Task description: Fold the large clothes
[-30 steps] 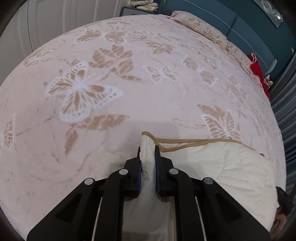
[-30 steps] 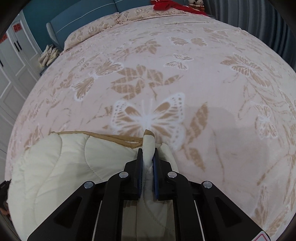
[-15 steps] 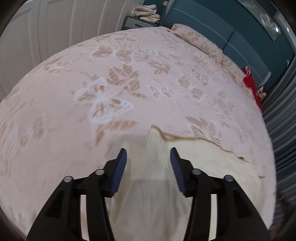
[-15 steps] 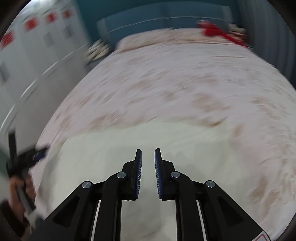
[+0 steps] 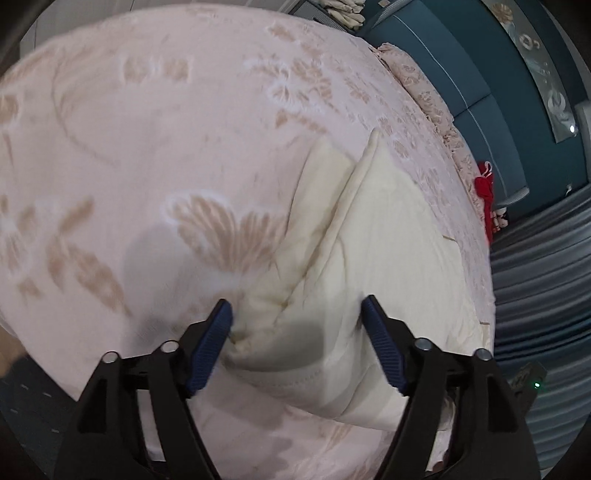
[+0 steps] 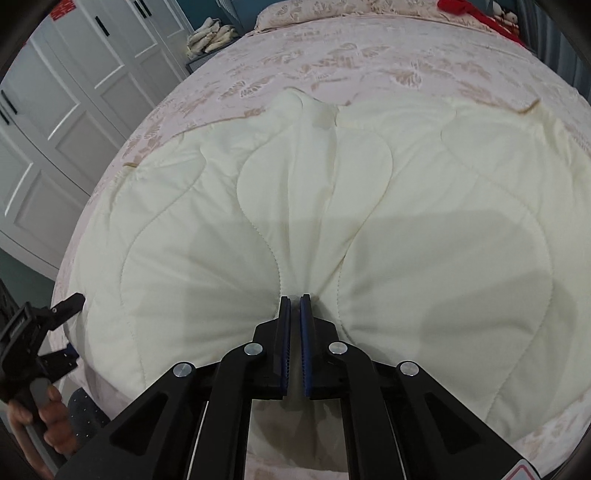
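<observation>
Since the picture of half a second ago, the left gripper (image 5: 297, 325) has been opened wider and brought to the near left corner of the cream quilt (image 6: 332, 206), while the right gripper (image 6: 294, 302) has been brought low onto the quilt's near edge. The left gripper's blue pads (image 5: 210, 347) are held wide apart, and a bunched corner of the quilt (image 5: 369, 266) is seen between them; the pad at 9 o'clock seems to touch the cloth, but nothing is clamped. The right gripper's fingers are almost together, and folds of the quilt are gathered toward their tips; whether cloth is really pinched between them cannot be told.

The quilt is spread flat on a bed covered by a pink bedspread (image 6: 369, 62) with a tan butterfly pattern, and it fills most of the right wrist view. A raised ridge is seen on the quilt in the left wrist view, toward 1 o'clock.

In the right wrist view, white wardrobe doors (image 6: 74, 85) are seen at 10 o'clock, and a pile of folded pale cloth (image 6: 210, 37) at 11 o'clock beside the bed. A red item (image 6: 469, 9) lies at the far end at 1 o'clock. In the left wrist view a teal headboard (image 5: 461, 74) is seen at 1 o'clock and grey curtains (image 5: 539, 277) at 3 o'clock. The left gripper (image 6: 40, 332) is seen also at 8 o'clock of the right wrist view.
</observation>
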Tool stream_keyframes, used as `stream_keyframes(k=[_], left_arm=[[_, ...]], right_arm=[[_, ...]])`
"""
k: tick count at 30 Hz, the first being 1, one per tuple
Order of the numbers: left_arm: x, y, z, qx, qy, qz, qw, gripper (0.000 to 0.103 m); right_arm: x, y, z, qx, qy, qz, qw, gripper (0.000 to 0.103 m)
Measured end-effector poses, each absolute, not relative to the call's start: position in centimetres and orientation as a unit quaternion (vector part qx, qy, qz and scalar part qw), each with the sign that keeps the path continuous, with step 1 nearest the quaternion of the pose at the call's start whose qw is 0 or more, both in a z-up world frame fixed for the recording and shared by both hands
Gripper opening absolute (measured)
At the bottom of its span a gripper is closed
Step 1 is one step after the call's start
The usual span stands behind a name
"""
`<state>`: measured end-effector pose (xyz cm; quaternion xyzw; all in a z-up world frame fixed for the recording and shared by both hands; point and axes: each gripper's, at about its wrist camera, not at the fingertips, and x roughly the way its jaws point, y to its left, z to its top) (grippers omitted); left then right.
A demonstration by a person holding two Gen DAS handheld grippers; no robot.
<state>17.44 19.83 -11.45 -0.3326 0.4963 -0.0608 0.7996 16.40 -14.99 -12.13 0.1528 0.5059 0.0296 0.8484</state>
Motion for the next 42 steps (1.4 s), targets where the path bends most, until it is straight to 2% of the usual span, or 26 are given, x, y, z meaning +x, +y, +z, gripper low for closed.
stream_keyframes(k=[5,7,9,11,14,18,30,36,42], left_arm=[[17.6,18.4,-11.7,-0.337,0.490,-0.073,0.801,0.077],[17.6,18.0,-11.4,-0.346,0.487,-0.083,0.797,0.070],[17.5,17.7,-10.7,-0.348,0.481,-0.093,0.799,0.053],[17.3,17.3,-9.2,-0.342,0.470,-0.110,0.806,0.042],[16.9,16.6,-6.7,-0.319,0.457,-0.124,0.821,0.036],[16.5,14.6,-3.4,-0.280,0.442,-0.146,0.840,0.034],[13.7,4.2,4.3,-0.172,0.412,-0.249,0.860,0.030],[13.2,-3.1,5.3,-0.123,0.410,-0.311,0.848,0.029],[13.2,-9.7,4.2,-0.071,0.424,-0.340,0.836,0.029]], right_arm=[[16.8,-15.1,-12.7,0.154,0.509,0.032,0.847,0.000],[17.0,-15.0,-12.6,0.150,0.512,0.034,0.845,0.000],[17.0,-15.4,-12.2,0.158,0.512,0.037,0.843,0.000],[16.0,-16.0,-11.2,0.182,0.504,0.034,0.844,0.000],[12.5,-16.0,-9.3,0.182,0.480,0.043,0.857,0.003],[9.2,-16.3,-9.5,0.192,0.479,0.041,0.856,0.003],[9.3,-17.2,-13.7,0.237,0.482,0.056,0.841,0.000],[7.6,-19.2,-13.9,0.310,0.465,0.074,0.826,0.000],[3.1,-22.1,-12.2,0.332,0.446,0.068,0.828,0.000]])
